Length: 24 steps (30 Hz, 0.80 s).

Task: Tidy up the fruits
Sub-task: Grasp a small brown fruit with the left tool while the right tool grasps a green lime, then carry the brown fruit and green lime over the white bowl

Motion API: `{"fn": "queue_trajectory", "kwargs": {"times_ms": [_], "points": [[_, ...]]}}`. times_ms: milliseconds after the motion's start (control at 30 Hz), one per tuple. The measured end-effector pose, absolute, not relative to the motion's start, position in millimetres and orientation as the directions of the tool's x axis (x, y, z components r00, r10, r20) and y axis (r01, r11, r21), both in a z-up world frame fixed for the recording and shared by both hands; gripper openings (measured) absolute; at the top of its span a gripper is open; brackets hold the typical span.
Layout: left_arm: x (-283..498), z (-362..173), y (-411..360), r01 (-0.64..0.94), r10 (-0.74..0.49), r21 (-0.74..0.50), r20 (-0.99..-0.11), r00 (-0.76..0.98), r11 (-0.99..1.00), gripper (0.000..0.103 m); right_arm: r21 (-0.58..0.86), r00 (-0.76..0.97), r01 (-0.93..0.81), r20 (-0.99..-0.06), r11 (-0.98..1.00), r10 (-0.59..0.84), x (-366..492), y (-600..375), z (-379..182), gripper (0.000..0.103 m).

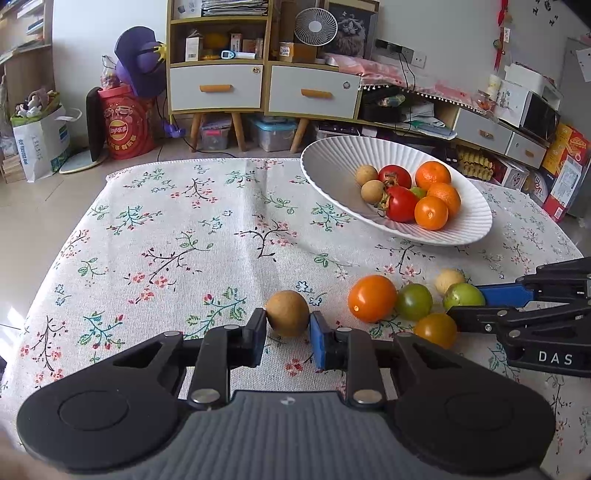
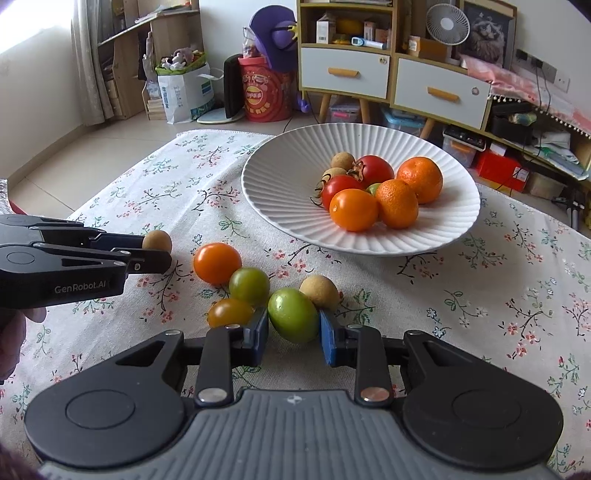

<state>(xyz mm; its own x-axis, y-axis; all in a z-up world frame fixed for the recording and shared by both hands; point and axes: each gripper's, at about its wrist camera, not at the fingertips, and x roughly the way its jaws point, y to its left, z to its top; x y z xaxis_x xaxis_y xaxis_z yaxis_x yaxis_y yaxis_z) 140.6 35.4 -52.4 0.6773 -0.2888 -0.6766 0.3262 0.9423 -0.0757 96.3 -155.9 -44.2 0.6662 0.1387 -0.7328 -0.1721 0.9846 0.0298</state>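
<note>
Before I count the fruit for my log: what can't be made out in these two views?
- Green fruit in the white bowl: only a sliver shows in either view, behind the tomatoes and oranges; kind unclear.
- Anything beneath the bowl's pile: hidden.
- Longan in the left gripper: right wrist view shows just its top, behind the fingers.
- Green tomato in the right gripper: its underside is hidden in both views.

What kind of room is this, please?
Probably a home living room: a table with a floral tablecloth, a wooden cabinet with drawers and shelves, and a small fan.
</note>
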Motion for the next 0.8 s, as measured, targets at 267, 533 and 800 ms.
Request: {"fn": "queue_trajectory", "kwargs": {"times_ms": [267,533,800], "points": [[136.5,-36.6,27.6,0.338,-0.308,-0.084,-0.653,0.692,0.937,0.020,0.042,0.687,-0.165,-0.712,0.985,0.145,91.5,-160.9,-34.0,0.027],[133.7,-15.4,9.5,0.367,-0.344,-0.091,-0.605,0.718,0.926,0.020,0.052,0.724,-0.122,-0.679,0.991,0.125,89.3,-177.1,-21.2,0.027],[146.4,-7.4,-19.0,0.383,-0.377,-0.120,-0.588,0.715,0.916,0.020,0.088,0.771,-0.020,-0.633,0.996,0.072,104.9,-200.2,-7.5,0.027]]}}
